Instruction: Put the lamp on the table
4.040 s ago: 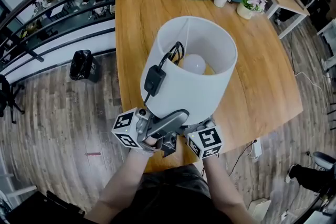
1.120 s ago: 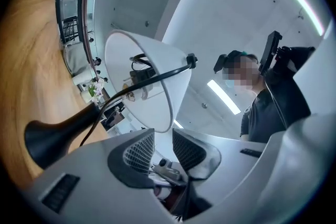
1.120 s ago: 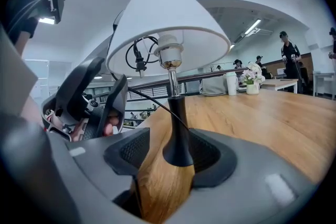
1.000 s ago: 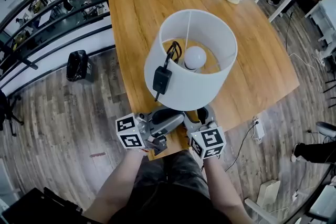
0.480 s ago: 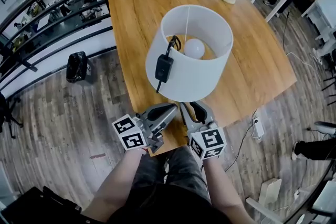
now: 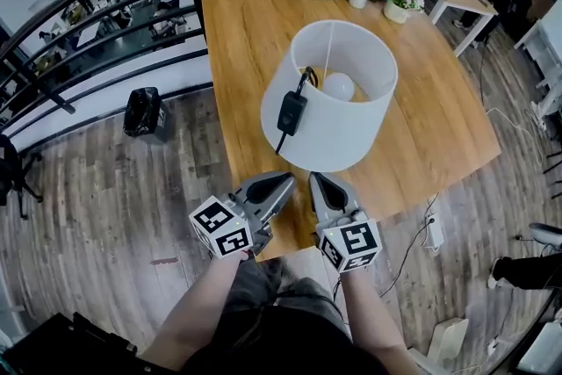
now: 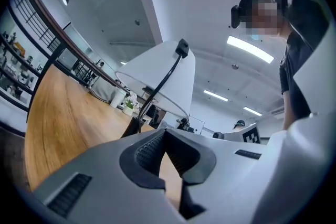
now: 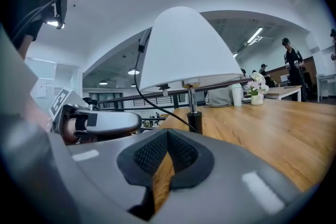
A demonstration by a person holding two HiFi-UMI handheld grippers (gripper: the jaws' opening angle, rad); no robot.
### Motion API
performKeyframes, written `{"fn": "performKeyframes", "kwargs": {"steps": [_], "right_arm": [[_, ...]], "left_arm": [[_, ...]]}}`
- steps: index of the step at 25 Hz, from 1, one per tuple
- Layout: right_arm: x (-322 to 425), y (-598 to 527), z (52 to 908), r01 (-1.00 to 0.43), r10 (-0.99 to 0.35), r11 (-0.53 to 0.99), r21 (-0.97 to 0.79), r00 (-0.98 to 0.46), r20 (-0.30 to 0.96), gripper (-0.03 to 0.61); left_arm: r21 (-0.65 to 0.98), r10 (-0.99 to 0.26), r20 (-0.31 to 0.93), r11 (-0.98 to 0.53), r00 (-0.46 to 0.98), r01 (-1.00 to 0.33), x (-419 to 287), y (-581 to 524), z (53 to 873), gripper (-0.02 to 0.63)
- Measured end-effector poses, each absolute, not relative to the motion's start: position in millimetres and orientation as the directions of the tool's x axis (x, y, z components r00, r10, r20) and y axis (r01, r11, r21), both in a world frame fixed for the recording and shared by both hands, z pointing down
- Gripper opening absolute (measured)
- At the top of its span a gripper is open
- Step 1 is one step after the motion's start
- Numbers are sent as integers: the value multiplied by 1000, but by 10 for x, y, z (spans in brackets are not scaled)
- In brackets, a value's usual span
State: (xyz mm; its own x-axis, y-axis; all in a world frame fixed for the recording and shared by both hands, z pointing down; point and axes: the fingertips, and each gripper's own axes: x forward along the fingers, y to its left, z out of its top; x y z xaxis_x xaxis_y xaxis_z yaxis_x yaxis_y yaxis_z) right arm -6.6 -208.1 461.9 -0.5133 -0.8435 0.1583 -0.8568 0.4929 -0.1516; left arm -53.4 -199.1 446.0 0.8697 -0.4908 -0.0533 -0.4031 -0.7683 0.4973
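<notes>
White-shaded lamp (image 6: 338, 136) upright on wooden table (image 6: 443, 123), toward near edge; black cord (image 6: 291, 112) draped over shade

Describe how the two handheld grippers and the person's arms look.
Both the left gripper and right gripper have smooth grey tapered jaws with black ribbed pads. Each carries a white cube printed with black square markers. No cables show. The forearms are bare of sleeves.

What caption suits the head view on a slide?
White-shaded lamp stands on the wooden table; left gripper and right gripper, both shut and empty, hover at its near edge, clear of the lamp.
</notes>
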Motion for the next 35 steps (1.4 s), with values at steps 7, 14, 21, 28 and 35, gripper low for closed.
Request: {"fn": "performKeyframes", "kwargs": {"steps": [7, 14, 21, 28, 35], "right_arm": [[-101, -1848, 4476, -819, -807, 558, -135, -573, 139, 8], [31, -1381, 4331, -797, -788, 590, -129, -603, 120, 6], [143, -880, 4166, -779, -773, 617, -111, -627, 94, 6], [310, -519, 3888, -790, -787, 606, -86, -612, 73, 6], [389, -155, 3795, -788, -788, 611, -75, -615, 38, 6]], "left_arm": [[440, -588, -31, -734, 808, -517, -589, -1827, 4360, -3], [401, -642, -34, -711, 766, -578, -462, -1367, 4195, -3], [347, -689, -36, -688, 724, -638, -380, -886, 4053, -3], [279, -774, -15, -612, 634, -740, -470, -495, 3865, -3], [240, -806, -21, -578, 591, -780, -460, -173, 3810, -3]]}}
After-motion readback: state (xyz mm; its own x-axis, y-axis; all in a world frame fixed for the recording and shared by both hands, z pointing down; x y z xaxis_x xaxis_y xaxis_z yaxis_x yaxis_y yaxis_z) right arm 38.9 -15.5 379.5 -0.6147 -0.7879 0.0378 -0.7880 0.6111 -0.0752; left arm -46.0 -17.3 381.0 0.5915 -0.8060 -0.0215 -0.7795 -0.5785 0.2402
